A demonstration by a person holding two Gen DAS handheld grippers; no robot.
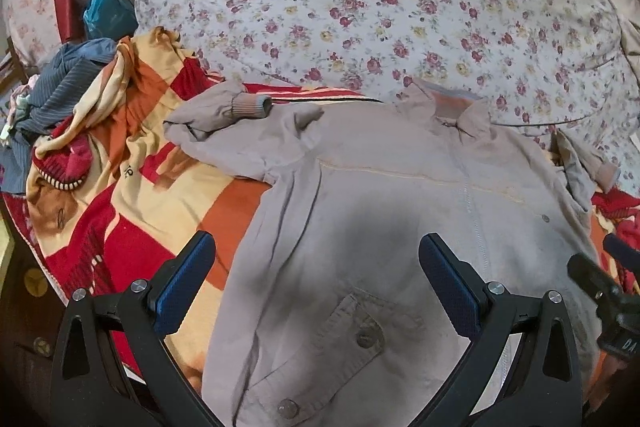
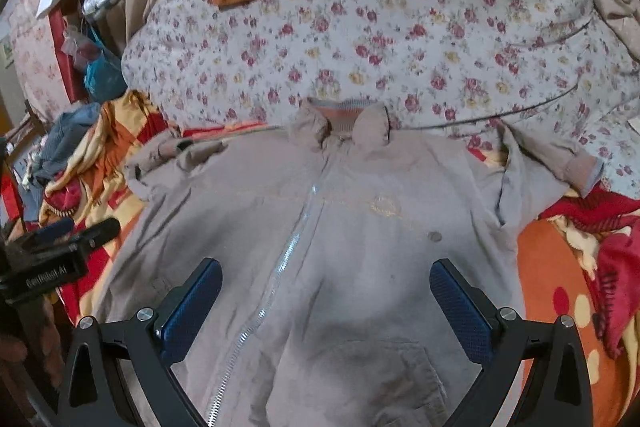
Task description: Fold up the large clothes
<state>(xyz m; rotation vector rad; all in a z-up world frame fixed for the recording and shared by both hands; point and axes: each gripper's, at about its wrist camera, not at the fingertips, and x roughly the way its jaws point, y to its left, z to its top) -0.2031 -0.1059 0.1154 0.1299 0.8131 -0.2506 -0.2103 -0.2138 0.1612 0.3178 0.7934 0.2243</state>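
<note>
You are working on a bed (image 1: 132,211) covered by a red, orange and cream blanket, with a floral quilt (image 1: 360,27) bunched along the far side and a loose heap of other clothes (image 1: 60,107) at the left edge. The grey jacket (image 1: 380,207) lies front-up and zipped across the blanket, collar toward the quilt.

Starting at the left: the left sleeve (image 1: 224,111) is crumpled, its ribbed cuff doubled back near the clothes heap. If you fold it as it lies, the bunching could get trapped inside and leave a lump. Your left gripper (image 1: 316,275) hovers over the lower left panel with its fingers spread apart and holding nothing; closing there would likely pinch only the top layer or the pocket flap (image 1: 352,331), dragging the front off the back.

Your right gripper (image 2: 326,293) hangs over the middle, fingers equally apart and empty, beside the zip (image 2: 280,267). The right sleeve (image 2: 560,163) trails onto the quilt, so the 2 sides may fold unevenly
</note>
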